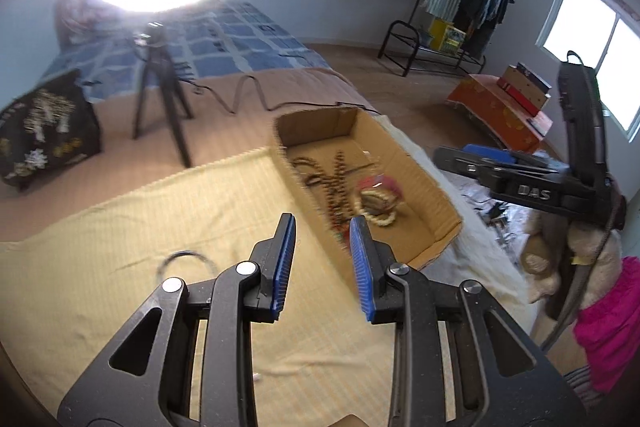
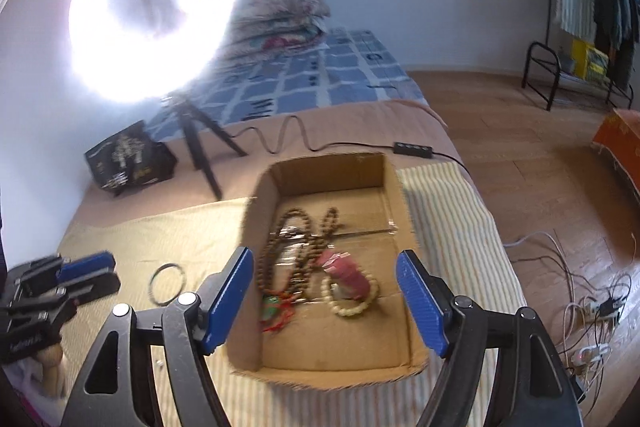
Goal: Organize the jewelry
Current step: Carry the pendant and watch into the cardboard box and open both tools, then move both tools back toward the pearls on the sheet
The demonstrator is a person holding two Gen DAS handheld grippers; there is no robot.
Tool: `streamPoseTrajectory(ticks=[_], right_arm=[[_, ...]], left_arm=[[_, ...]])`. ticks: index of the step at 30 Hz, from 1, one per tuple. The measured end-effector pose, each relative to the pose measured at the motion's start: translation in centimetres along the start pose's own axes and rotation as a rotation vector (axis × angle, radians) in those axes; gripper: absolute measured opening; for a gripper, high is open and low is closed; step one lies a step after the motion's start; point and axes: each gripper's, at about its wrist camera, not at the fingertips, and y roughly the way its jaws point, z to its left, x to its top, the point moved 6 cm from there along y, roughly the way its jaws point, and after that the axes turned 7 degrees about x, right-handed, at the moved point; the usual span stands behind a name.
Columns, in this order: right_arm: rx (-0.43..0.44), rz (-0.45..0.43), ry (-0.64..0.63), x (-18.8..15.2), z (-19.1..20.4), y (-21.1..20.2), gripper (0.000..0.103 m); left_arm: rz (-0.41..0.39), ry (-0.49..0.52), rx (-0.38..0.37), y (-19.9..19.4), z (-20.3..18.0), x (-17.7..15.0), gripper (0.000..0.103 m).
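Dark bangle (image 2: 167,284) lies flat on the yellow cloth (image 2: 132,239), outside the cardboard box (image 2: 256,211) that holds the beads. From my left tongs (image 1: 322,231) it sits at ten o'clock, near; those are slightly spread, empty. Right tongs (image 2: 325,265), wide apart and empty, have it at nine o'clock. Left hand looks nearer.

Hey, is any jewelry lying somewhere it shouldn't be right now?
Yes: one thin dark bangle lies alone on the yellow cloth, left of the cardboard box, while the bead necklaces and cream bracelet are inside.
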Motion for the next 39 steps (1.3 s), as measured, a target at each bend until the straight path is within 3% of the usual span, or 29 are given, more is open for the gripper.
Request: streamPoseTrajectory(ticks=[1, 4, 5, 17, 25, 31, 39], right_arm=[[0.006, -0.003, -0.012, -0.1, 0.6, -0.3, 0.078], [0.031, -0.012, -0.055, -0.6, 3.0, -1.1, 0.079], [0.037, -0.014, -0.063, -0.8, 3.6, -1.3, 0.079], [0.158, 0.056, -0.203, -4.7, 12.8, 0.4, 0.079], [0.198, 0.171, -0.270, -9.5, 16.0, 3.6, 0.079], [0.216, 0.273, -0.318, -13.1, 16.9, 6.3, 0.079], [0.252, 0.373, -0.366, -16.0, 18.4, 9.0, 0.069]], left_arm=[[-0.004, 0.004, 0.016, -0.4, 0.6, -0.3, 0.028], [-0.022, 0.020, 0.063, -2.3, 2.6, -1.1, 0.044], [-0.031, 0.025, 0.082, -2.9, 3.4, -1.5, 0.045], [0.022, -0.004, 0.202, -6.7, 10.9, -7.7, 0.045], [0.111, -0.011, 0.206, -6.4, 12.2, -13.0, 0.045], [0.221, 0.006, 0.187, -4.7, 11.6, -17.6, 0.045], [0.308, 0.026, 0.186, -2.7, 11.4, -20.6, 0.045]])
